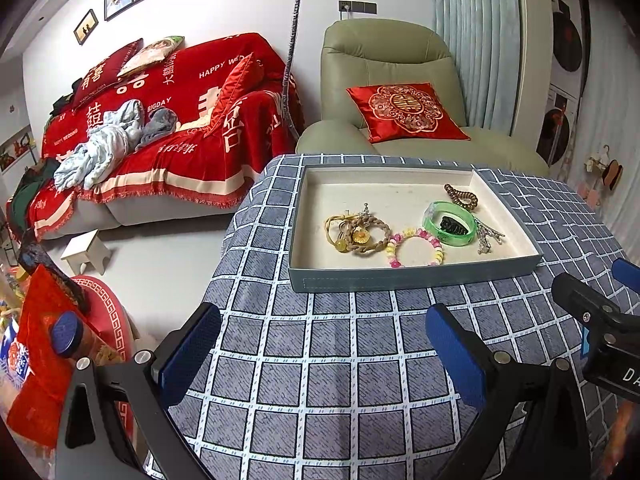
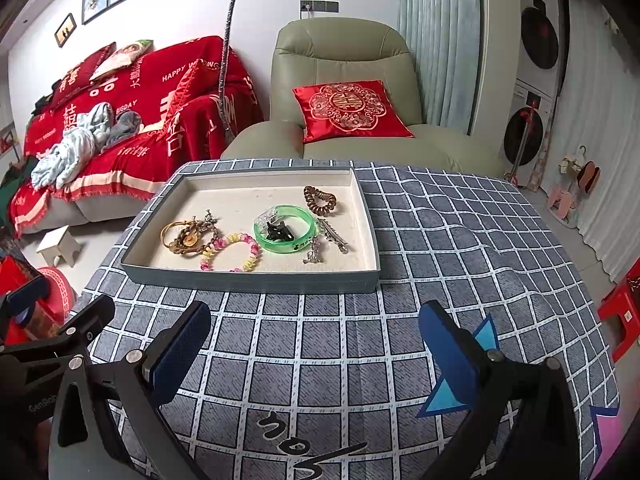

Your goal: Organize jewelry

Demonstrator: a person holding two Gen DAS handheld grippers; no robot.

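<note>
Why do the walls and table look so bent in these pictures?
Fisheye distortion: in the left wrist view the curtain bows and corners go black; in the right wrist view the tablecloth grid curves. Lighting is soft and even, and the tray is sharp in both.

You are operating a left gripper and right gripper showing black angular frames, blue textured pads, silver screws and partial white lettering.

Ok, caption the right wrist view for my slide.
Open right gripper hovers before a tray of bracelets and hair ties.
</note>
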